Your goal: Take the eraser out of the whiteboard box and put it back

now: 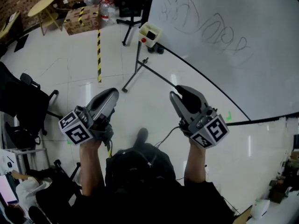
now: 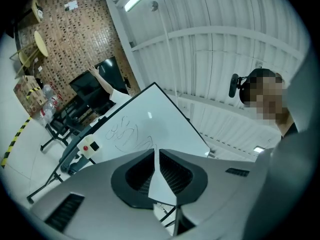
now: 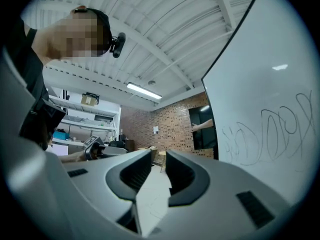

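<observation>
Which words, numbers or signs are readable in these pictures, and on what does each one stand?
No text can be read.
On the whiteboard: pen loops only, no legible word.
On the left cube and right cube: black-and-white square patterns, no letters.
On the paper on the brick wall: too small to read.

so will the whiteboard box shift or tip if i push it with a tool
Probably light: the whiteboard box looks small. It sits at the edge of the whiteboard; how it is fixed can't be seen, so a sideways push might dislodge it. The board's stand looks slim, so a hard push may sway it.
</observation>
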